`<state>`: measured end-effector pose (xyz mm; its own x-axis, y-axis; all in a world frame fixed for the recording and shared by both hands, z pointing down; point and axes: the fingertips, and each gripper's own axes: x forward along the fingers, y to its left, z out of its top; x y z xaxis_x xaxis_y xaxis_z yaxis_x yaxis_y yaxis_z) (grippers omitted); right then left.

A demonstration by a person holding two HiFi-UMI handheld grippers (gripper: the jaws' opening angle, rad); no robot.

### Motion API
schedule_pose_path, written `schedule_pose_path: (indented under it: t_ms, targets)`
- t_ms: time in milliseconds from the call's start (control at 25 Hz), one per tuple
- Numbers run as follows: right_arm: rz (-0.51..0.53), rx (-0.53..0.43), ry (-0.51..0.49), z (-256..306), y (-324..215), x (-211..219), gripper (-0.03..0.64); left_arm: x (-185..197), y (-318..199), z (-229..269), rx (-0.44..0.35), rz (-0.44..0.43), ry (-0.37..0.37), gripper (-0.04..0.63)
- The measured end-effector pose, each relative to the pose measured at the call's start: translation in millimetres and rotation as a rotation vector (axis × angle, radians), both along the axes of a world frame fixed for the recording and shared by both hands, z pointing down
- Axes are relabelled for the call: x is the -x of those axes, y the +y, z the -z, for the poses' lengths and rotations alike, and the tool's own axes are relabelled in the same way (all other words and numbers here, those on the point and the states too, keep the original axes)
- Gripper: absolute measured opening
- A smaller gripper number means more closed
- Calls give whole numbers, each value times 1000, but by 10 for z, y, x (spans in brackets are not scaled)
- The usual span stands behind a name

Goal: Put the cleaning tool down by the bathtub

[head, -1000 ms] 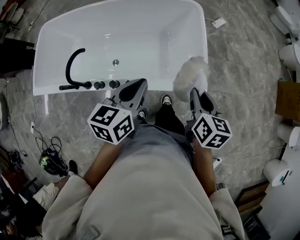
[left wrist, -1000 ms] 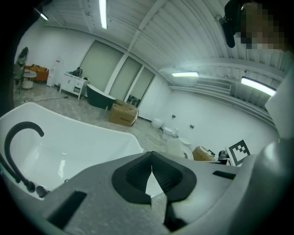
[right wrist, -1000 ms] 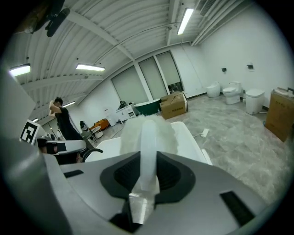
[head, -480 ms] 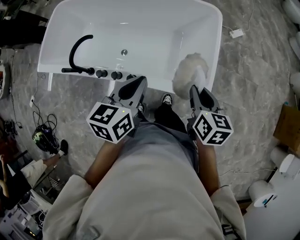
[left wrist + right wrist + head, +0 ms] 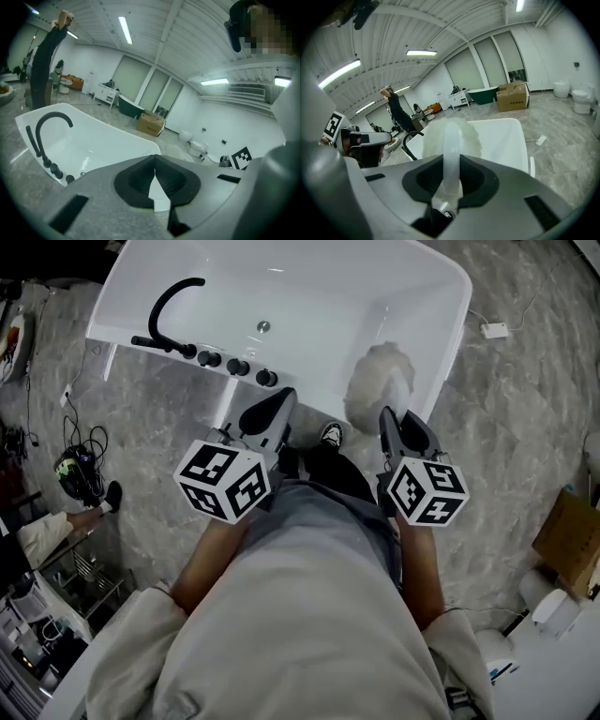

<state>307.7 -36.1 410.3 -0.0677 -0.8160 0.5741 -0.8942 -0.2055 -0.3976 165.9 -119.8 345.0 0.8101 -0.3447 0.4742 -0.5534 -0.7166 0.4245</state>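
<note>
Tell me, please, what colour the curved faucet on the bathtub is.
Black, standing out against the white bathtub; the faucet shows best in the head view.

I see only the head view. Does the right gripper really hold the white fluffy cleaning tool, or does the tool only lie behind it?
Observer: It holds it. In the right gripper view, the right gripper is shut on the cleaning tool, and the tool's pale stem runs straight up between the jaws.
Operator: Thank you. Is anything in the left gripper?
Observer: No. In the left gripper view, the left gripper is shut with nothing between the jaws.
</note>
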Motion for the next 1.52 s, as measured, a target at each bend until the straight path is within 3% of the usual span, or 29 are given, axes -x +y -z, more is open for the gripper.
schedule_pose_path:
  t_ms: [440, 1520]
  targets:
    - [120, -9, -4, -80, -4, -4, 75, 85, 123, -29, 2, 96, -10, 5]
    - [259, 72, -14, -411, -180, 263, 75, 362, 62, -163, 44, 163, -15, 5]
